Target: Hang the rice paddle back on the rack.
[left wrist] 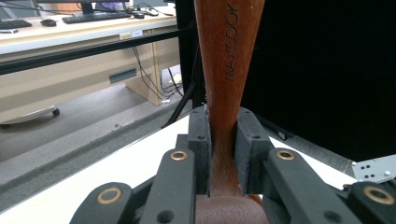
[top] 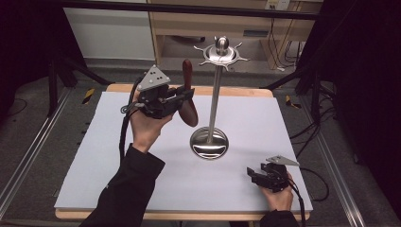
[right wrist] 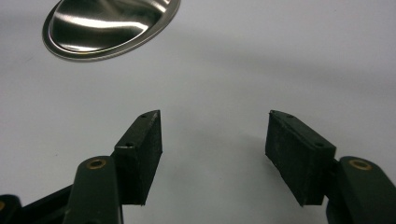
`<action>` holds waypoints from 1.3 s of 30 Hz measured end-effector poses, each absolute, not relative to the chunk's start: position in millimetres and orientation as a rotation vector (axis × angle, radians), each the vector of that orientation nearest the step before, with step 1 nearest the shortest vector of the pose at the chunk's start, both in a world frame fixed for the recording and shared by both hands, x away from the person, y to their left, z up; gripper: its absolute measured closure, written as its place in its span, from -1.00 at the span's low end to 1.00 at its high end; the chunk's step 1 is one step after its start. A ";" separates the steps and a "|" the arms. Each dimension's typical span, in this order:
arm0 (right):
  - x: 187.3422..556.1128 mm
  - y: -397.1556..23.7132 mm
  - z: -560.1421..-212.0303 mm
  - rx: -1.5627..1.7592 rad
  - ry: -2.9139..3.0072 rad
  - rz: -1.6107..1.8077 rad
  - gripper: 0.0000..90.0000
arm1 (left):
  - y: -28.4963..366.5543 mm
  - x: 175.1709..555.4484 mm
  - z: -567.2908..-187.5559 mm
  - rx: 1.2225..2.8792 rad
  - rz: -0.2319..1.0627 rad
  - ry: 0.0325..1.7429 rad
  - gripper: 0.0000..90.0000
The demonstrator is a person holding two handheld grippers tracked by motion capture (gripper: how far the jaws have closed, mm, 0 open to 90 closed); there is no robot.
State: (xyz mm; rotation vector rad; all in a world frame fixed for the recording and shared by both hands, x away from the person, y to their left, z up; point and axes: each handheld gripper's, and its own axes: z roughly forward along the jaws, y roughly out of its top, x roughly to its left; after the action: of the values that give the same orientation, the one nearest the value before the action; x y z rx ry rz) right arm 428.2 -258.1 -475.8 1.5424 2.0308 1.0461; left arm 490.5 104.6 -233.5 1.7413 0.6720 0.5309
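Left gripper [top: 185,100] is clamped on the narrow neck of a wooden spoon [top: 188,92], holding it upright above the table [top: 118,142], just left of the steel stand [top: 215,90]. Right gripper [top: 255,174] rests low near the front edge, its 2 jaws apart with nothing between them.

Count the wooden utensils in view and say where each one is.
1. The wooden utensil is clamped in the left gripper, held above the table beside the metal stand. Nothing hangs on the stand's hooks.
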 end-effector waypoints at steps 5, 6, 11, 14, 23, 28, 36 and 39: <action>427.8 -257.7 -475.6 1.552 2.028 1.050 -0.19 | 100.6 492.7 -232.3 1.746 0.528 0.671 0.72; 427.8 -257.7 -475.6 1.552 2.028 1.050 -0.19 | 100.3 493.0 -232.0 1.747 0.529 0.671 0.72; 427.8 -257.7 -475.5 1.554 2.027 1.050 -0.19 | 100.0 497.1 -229.2 1.747 0.557 0.648 0.72; 427.7 -257.8 -475.3 1.555 2.027 1.051 -0.19 | 99.2 497.8 -228.8 1.749 0.552 0.650 0.72; 427.7 -258.3 -475.2 1.553 2.027 1.052 -0.19 | 94.8 499.9 -227.1 1.764 0.544 0.660 0.72; 427.7 -258.2 -475.3 1.553 2.028 1.053 -0.18 | 93.7 502.4 -227.7 1.773 0.553 0.650 0.72; 427.6 -258.4 -475.2 1.553 2.028 1.052 -0.18 | 90.3 505.3 -228.0 1.776 0.541 0.650 0.72; 427.7 -258.5 -475.2 1.553 2.028 1.051 -0.18 | 88.3 505.3 -228.2 1.781 0.539 0.651 0.72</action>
State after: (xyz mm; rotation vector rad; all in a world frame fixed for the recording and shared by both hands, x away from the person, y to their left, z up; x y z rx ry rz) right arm 427.7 -258.5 -475.2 1.5528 2.0283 1.0509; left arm 505.3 88.3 -228.2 1.7811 0.6508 0.5393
